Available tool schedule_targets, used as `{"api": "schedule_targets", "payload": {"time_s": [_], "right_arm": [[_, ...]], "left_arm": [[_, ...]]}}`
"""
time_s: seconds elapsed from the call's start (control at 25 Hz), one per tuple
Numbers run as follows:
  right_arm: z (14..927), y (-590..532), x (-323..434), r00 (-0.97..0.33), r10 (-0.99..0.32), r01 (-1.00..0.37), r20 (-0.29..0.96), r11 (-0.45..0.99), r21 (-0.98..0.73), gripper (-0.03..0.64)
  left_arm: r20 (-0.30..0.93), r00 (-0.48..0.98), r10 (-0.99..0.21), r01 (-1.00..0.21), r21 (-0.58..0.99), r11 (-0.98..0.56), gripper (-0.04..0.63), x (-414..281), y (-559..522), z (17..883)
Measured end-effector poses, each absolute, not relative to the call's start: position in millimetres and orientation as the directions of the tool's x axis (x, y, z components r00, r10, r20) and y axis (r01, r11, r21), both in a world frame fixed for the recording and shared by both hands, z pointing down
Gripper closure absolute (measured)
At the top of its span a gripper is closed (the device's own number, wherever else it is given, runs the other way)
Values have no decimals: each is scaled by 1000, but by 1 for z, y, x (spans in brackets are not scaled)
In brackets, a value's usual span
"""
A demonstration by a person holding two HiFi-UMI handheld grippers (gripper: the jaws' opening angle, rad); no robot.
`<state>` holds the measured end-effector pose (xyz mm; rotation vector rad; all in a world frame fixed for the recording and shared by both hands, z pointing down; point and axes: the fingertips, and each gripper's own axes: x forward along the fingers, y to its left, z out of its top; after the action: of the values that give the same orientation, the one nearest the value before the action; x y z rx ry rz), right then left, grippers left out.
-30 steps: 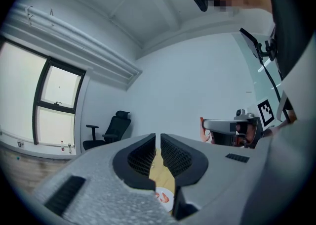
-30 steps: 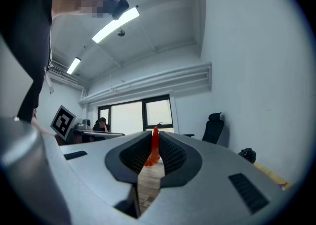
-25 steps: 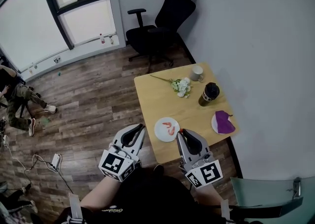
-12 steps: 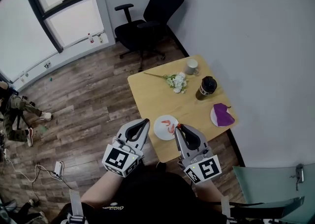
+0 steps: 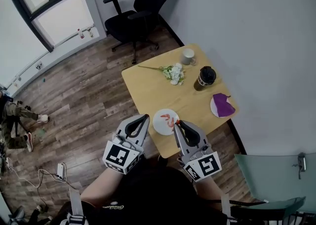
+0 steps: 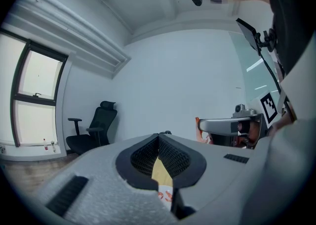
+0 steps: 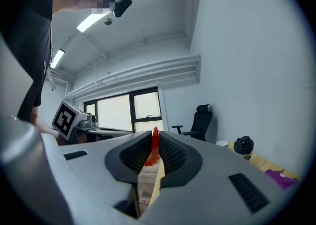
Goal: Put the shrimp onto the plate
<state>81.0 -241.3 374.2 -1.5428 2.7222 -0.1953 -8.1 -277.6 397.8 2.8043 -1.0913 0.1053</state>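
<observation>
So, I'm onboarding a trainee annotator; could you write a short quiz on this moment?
1. True or false: the jaws of the left gripper stand wide apart.
2. What does the right gripper pinch? A) spoon B) shrimp C) grape
3. Is the white plate on the table empty?
Key: 1 false, they are shut on nothing. 2 B. 3 No, other shrimp lie on it.

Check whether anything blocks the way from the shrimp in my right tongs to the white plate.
Nothing visible does. The right tongs hold the shrimp right at the plate edge. A second shrimp already lies on the plate, with bare room beside it. The left tongs sit off its other side.
</observation>
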Motion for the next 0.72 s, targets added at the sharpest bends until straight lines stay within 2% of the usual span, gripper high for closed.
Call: {"api": "schedule_targets", "payload": {"time_s": [0.36, 0.72], "right_arm": [[402, -249, 81, -490, -863, -869, 122, 473, -144, 572], [430, -253, 76, -499, -847, -865, 182, 471, -174, 572]], "left_arm": [[153, 776, -613, -630, 137, -764, 595, 4, -283, 423], [197, 764, -614, -644, 181, -744, 595, 2, -289, 449]]}}
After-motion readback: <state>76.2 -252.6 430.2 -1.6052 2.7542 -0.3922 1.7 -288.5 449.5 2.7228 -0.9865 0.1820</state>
